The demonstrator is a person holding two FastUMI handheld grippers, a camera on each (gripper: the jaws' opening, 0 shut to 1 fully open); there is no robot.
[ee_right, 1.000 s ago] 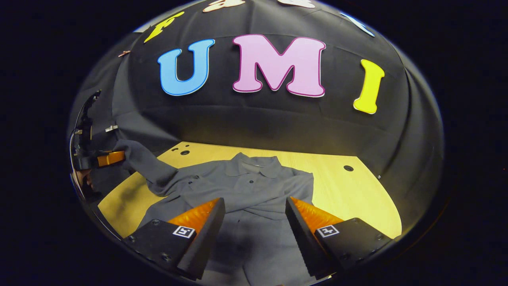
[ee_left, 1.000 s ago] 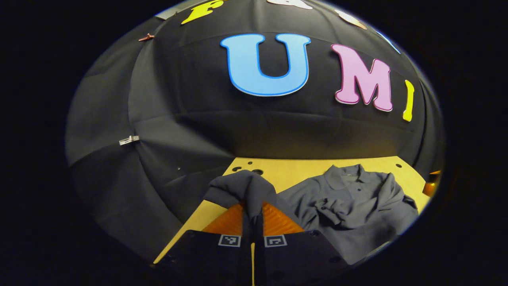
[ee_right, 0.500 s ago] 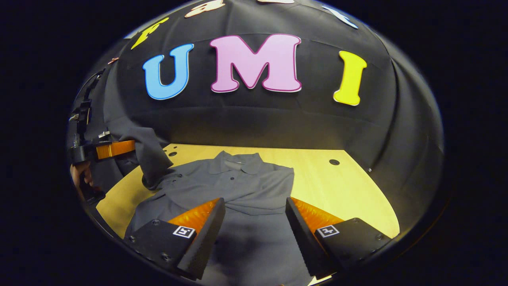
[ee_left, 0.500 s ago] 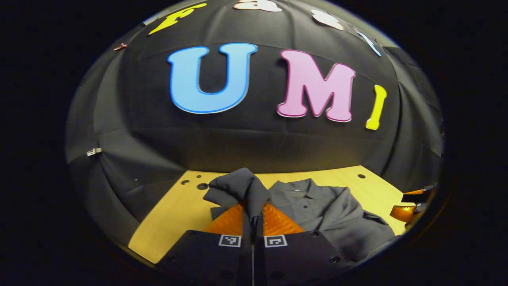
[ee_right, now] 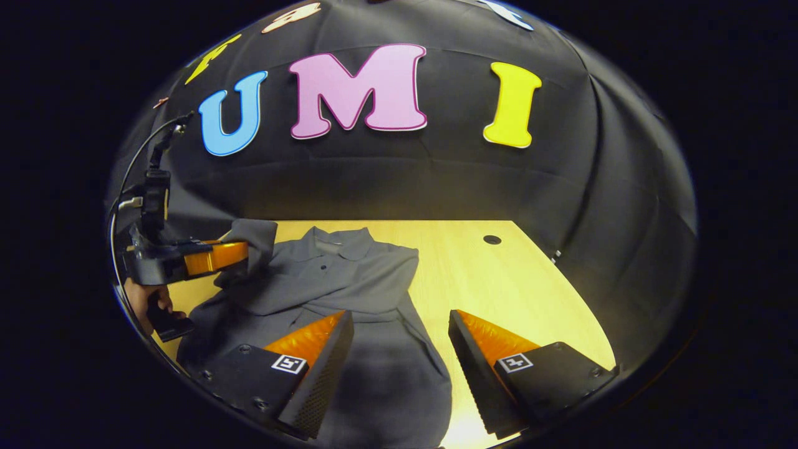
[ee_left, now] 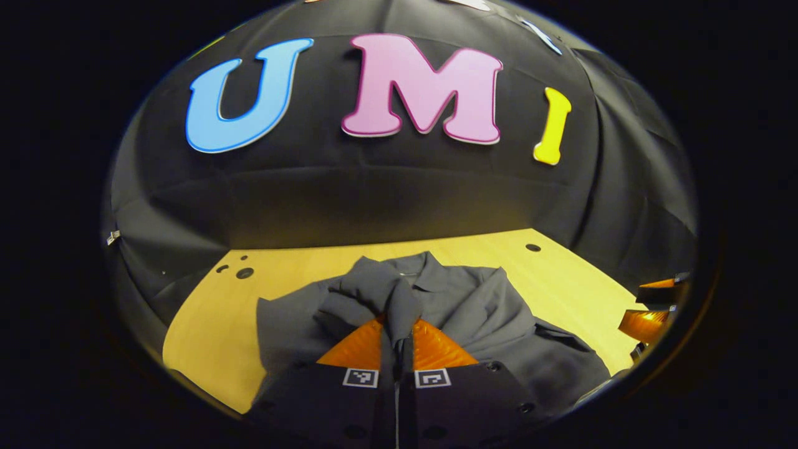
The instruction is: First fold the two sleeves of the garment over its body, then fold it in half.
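Shirt [ee_right: 349, 293], grey and collared, lies spread on the counter [ee_right: 499, 274], one sleeve already crossed over its chest. It looks soft and light, likely to sag and wrinkle, so cuffs and hem corners seem the best holds. Left gripper [ee_left: 397, 340] is pinching the other sleeve [ee_left: 380, 293], lifted above the body. Right gripper [ee_right: 399, 368] hangs spread, holding nothing, over the lower body.

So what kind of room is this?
Probably a recording booth, not a home: black cloth wall all around, one bare wooden table, a grey shirt, and a hand-held left gripper.
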